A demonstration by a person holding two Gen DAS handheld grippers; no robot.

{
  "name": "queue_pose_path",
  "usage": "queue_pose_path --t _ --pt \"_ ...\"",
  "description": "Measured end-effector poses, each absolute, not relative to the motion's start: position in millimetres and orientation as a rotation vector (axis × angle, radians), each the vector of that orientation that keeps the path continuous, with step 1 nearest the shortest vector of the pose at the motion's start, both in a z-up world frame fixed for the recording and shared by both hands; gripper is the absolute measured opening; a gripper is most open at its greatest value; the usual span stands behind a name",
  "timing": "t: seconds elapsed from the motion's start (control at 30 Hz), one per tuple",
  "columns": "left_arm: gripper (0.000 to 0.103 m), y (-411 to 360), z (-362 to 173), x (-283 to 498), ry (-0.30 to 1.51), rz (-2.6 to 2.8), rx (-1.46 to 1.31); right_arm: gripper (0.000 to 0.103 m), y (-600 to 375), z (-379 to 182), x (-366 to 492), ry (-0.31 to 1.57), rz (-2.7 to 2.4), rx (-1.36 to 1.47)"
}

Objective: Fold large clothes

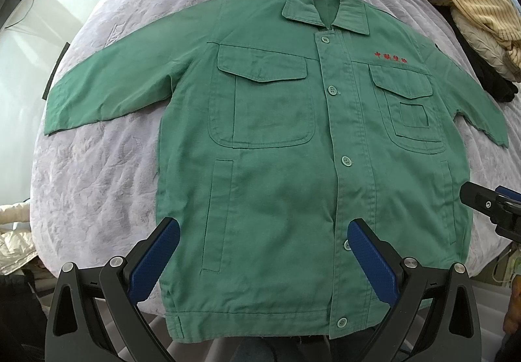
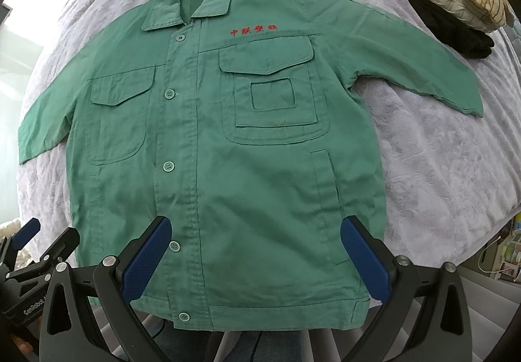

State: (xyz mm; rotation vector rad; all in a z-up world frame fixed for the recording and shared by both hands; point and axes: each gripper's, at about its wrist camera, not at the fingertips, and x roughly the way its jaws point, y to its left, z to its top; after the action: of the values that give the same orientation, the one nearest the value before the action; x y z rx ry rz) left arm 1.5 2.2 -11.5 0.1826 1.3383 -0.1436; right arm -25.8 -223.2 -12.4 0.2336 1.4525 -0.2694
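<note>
Lying flat, buttoned, sleeves spread, the green jacket (image 1: pixel 280 166) fills the bed (image 1: pixel 97 173) middle, hem at its near edge (nothing folded yet); left gripper (image 1: pixel 263 243) and right gripper (image 2: pixel 255 240) hover, fingers apart, empty.

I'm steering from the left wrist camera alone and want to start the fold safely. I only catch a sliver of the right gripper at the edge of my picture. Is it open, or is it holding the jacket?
Observer: Open. The right gripper has its fingers wide apart over the lower front of the jacket, with nothing pinched between them.
Operator: My own finger hides the hem corner on that side. How does it lie?
Observer: Flat, not turned under. The hem corner shows fully in the right wrist view, with a small side tab on it.
</note>
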Motion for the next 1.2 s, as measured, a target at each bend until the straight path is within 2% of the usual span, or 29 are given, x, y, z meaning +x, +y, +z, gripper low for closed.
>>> queue_pose_path --t 0.3,0.77,0.97,1.2 --pt "0.103 7.2 -12.4 3.3 1.400 -0.136 0.182 0.103 -211.9 -12.0 -20.7 1.453 -0.249 0.220" --pt "0.103 38.6 -11.5 11.5 1.361 -0.105 0.118 0.103 -185.1 -20.1 -11.4 1.478 -0.205 0.178" --pt "0.103 89.2 -15.5 26.7 1.374 -0.028 0.040 0.103 -151.8 -30.2 -0.6 1.498 -0.141 0.163" --pt "0.103 174.8 -42.5 58.8 1.367 0.042 -0.174 0.103 -88.2 -49.0 19.4 1.468 -0.006 0.139"
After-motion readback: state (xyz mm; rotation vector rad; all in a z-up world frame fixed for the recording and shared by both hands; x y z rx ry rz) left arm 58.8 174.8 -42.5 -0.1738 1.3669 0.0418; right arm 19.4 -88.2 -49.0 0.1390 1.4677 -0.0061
